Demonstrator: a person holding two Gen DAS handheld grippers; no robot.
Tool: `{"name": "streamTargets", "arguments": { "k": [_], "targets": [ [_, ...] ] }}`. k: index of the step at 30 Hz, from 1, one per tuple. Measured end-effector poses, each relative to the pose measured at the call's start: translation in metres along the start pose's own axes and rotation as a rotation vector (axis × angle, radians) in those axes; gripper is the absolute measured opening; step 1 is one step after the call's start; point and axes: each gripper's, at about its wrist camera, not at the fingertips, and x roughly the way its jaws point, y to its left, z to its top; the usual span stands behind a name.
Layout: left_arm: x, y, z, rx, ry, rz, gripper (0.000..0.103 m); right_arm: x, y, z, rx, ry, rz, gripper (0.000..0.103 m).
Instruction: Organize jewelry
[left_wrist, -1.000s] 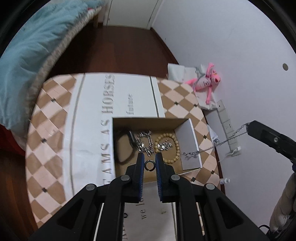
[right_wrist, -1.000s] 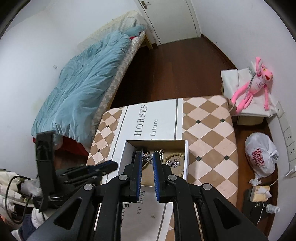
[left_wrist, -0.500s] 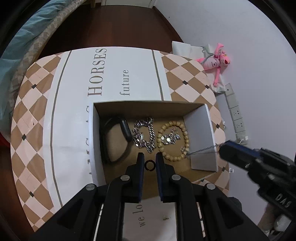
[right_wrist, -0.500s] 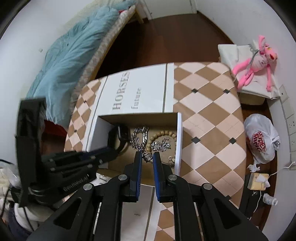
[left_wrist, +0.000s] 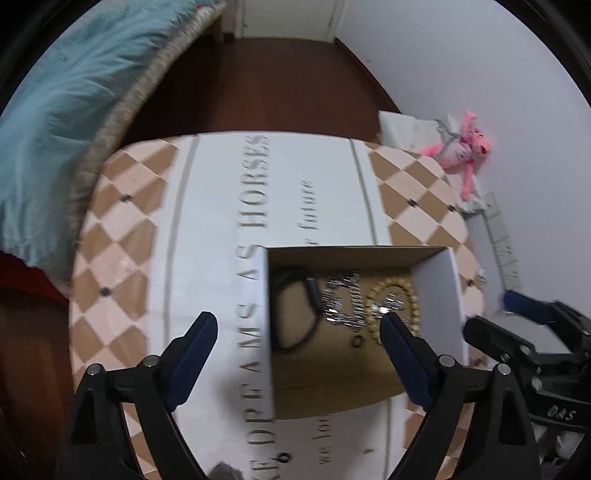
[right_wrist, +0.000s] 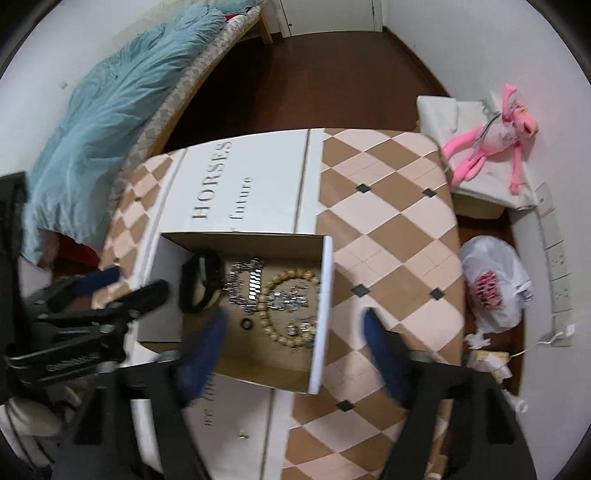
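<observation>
Lying in the box (left_wrist: 436, 291), the ring (left_wrist: 357, 339) seems between the left tool's (left_wrist: 298, 328) just-opened jaws.

matt cardboard box (right_wrist: 319, 295), shiny metal chain (right_wrist: 247, 282)

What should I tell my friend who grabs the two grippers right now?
Left gripper: fingers just sprang open, empty. Right gripper: same, empty.
In the cardboard box: black watch, silver chain bracelet, wooden bead bracelet, thin silver chain, and small black ring.
Done: all visible jewelry is in the box.
Left: tidy pieces if needed; a tiny item on the table may need checking.
</observation>
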Motion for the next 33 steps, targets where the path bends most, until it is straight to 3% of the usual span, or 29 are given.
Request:
{"name": "streamTargets", "arguments": {
  "k": [6, 14, 33],
  "targets": [
    [-0.004, 0.009, -0.02, -0.012, -0.064, 0.116, 0.098, 0.014, 0.001, -0.02, -0.004, 0.009, -0.139, 0.102],
    [-0.003, 0.012, -0.041, -0.036, -0.063, 0.127, 0.098, 0.015, 0.003, -0.038, 0.017, -0.005, -0.163, 0.102],
    [-0.102, -0.014, -0.083, -0.007, -0.277, 0.174, 0.098, -0.095, 0.018, -0.086, 0.032, -0.271, -0.225, 0.102]
  ]
}}
